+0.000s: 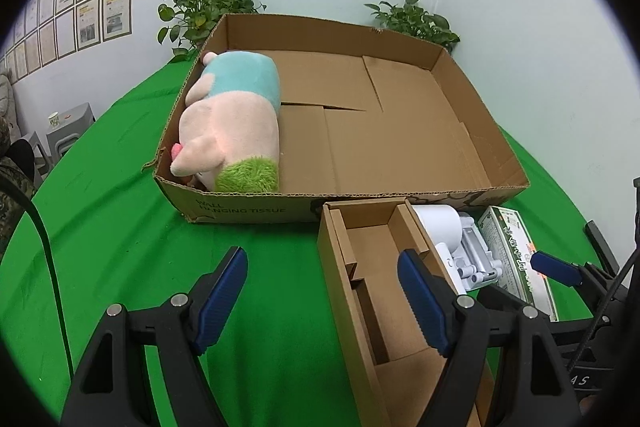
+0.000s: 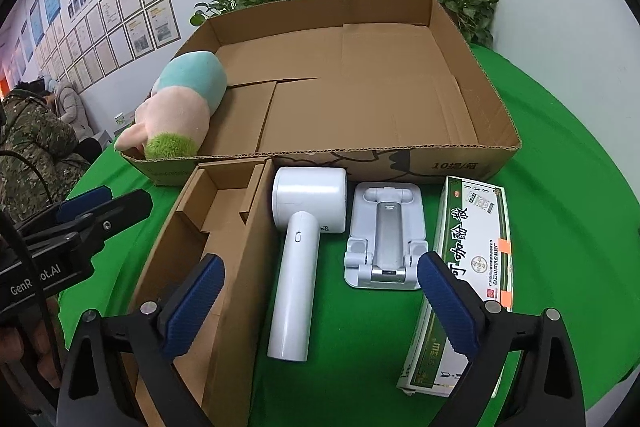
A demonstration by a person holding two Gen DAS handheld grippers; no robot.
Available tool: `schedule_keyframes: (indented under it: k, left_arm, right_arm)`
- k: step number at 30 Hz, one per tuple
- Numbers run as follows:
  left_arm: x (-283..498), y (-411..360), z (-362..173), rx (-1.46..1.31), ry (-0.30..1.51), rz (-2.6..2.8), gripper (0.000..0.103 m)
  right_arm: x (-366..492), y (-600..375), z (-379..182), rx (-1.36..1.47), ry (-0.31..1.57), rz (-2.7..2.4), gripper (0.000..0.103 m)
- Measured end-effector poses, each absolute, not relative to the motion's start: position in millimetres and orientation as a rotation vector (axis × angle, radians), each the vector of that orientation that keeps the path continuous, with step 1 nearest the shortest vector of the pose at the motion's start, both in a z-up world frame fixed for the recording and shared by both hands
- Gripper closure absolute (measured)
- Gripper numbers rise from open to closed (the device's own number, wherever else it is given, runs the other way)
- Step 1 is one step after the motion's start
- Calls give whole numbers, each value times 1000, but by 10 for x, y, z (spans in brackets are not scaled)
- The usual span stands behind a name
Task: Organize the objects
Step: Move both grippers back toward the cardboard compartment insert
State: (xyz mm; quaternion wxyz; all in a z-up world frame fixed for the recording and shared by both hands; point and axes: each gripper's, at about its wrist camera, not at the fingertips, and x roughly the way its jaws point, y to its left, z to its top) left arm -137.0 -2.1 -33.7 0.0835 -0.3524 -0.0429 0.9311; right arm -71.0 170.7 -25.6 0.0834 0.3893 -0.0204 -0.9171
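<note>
Cardboard box (image 2: 460,155) holding plush toy (image 2: 180,107)

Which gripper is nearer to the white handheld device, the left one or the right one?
Right. The right gripper hangs with open jaws directly over the white handheld device. The left gripper hangs over the small cardboard box, beside the device.

Even, bright indoor light, soft shadows, sharp centres, strong fisheye bending and black vignette at the edges.
</note>
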Motion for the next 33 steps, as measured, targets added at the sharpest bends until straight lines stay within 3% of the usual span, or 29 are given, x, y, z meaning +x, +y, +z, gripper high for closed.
schedule_keyframes:
  k: [28, 33]
  left_arm:
    - [-1392, 80, -447, -1111, -181, 2714, 26]
    - [-1419, 91, -492, -1148, -187, 2690, 33]
  right_arm:
    - [-823, 1518, -433, 1181, -40, -2724, 12]
    - [-789, 1491, -434, 1176, -34, -2707, 12]
